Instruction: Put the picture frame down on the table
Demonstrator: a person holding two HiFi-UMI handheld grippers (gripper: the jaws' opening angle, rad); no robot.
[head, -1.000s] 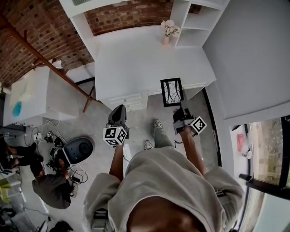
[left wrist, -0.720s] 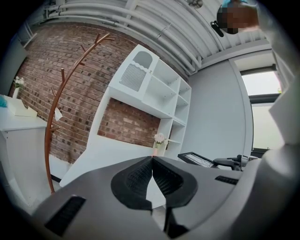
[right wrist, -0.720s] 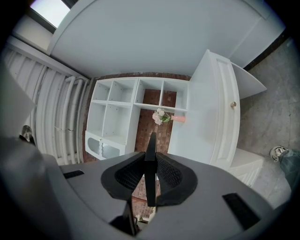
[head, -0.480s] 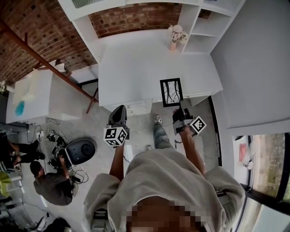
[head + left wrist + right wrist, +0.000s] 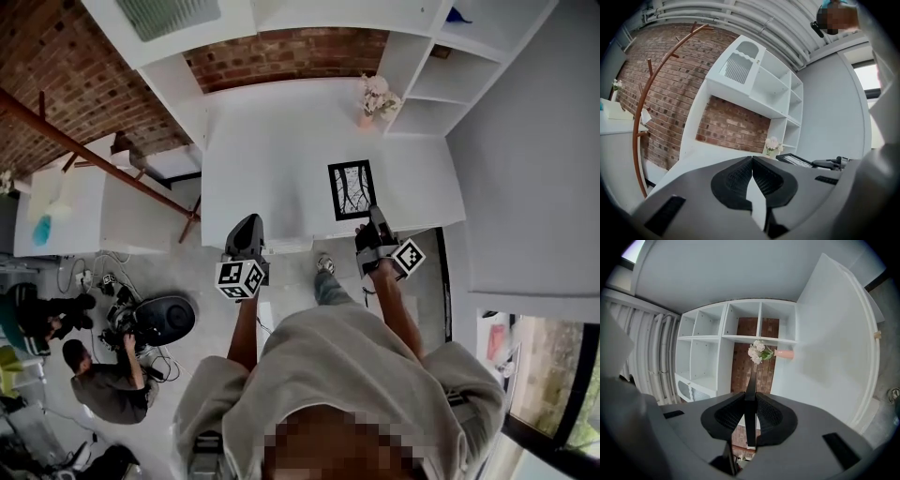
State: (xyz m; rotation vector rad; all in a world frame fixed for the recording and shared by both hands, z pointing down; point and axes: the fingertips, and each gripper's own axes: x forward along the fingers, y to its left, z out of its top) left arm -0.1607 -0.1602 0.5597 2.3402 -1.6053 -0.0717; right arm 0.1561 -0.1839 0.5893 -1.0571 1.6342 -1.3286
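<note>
The black picture frame (image 5: 352,189) with a pale branch print hangs flat over the white table (image 5: 272,159), near its front right edge. My right gripper (image 5: 373,221) is shut on the frame's near edge. In the right gripper view the frame (image 5: 750,394) shows edge-on as a thin black strip pinched between the pads. My left gripper (image 5: 246,234) is shut with nothing in it, at the table's front edge, left of the frame. The left gripper view shows its pads (image 5: 740,177) touching, with the frame (image 5: 797,161) off to the right.
A pink vase of pale flowers (image 5: 373,101) stands at the table's back right, beside white shelving (image 5: 450,66). A brick wall (image 5: 281,47) is behind. A rust-coloured metal pole (image 5: 103,159) slants at left. People (image 5: 103,384) and gear sit on the floor at lower left.
The frame and my right gripper have moved forward, from over the table's front edge to over the tabletop. The whole view has shifted toward the table. My left gripper keeps its place.
</note>
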